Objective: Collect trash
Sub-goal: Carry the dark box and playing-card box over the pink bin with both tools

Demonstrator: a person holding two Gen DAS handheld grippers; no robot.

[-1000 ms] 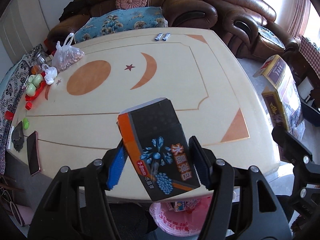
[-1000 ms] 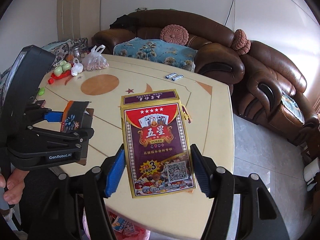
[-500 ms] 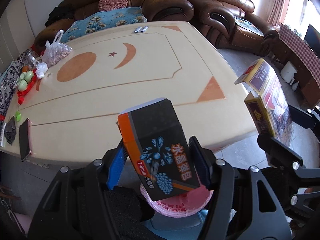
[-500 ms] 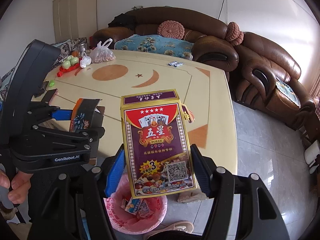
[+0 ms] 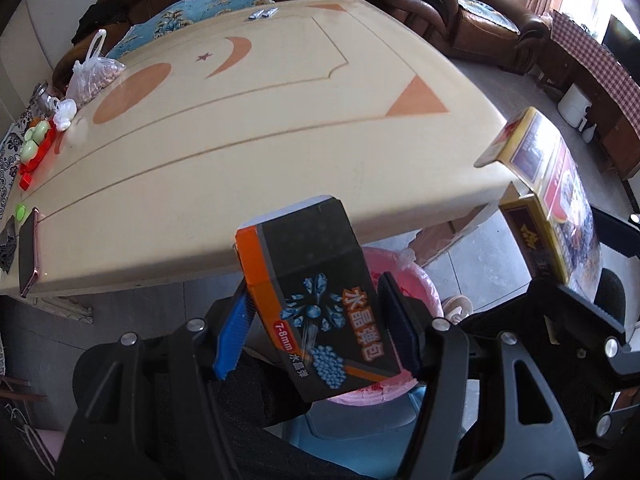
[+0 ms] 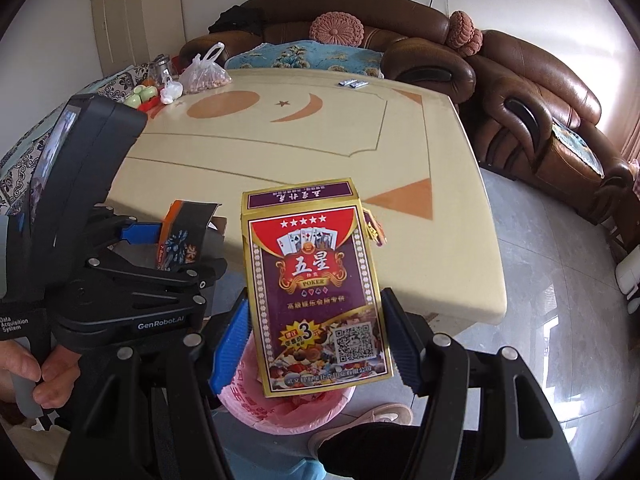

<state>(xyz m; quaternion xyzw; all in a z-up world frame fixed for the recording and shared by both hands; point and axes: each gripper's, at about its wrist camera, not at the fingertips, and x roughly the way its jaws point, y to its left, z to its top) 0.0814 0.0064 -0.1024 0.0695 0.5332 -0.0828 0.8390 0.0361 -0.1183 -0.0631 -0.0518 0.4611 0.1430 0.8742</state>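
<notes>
My left gripper [image 5: 316,328] is shut on a black and orange box [image 5: 316,300], which tilts over a bin lined with a pink bag [image 5: 416,284]. My right gripper [image 6: 314,344] is shut on a red, purple and gold playing-card box [image 6: 316,288]; it hangs above the same pink-lined bin [image 6: 280,412]. In the left wrist view the card box [image 5: 556,196] shows at the right. In the right wrist view the left gripper with its black and orange box [image 6: 180,244] sits at the left, a hand below it. Both boxes are past the near edge of the cream table [image 5: 248,128].
On the table's far left lie a bag of nuts [image 5: 94,80], green and red items [image 5: 34,144] and a phone [image 5: 28,248]. Two small wrappers [image 5: 262,13] lie at the far edge. Brown sofas [image 6: 532,92] stand behind. A shoe [image 6: 384,416] rests beside the bin.
Both grippers have drawn back from over the table and sunk, each still holding its box. The pink-lined bin has come into view beneath them.
</notes>
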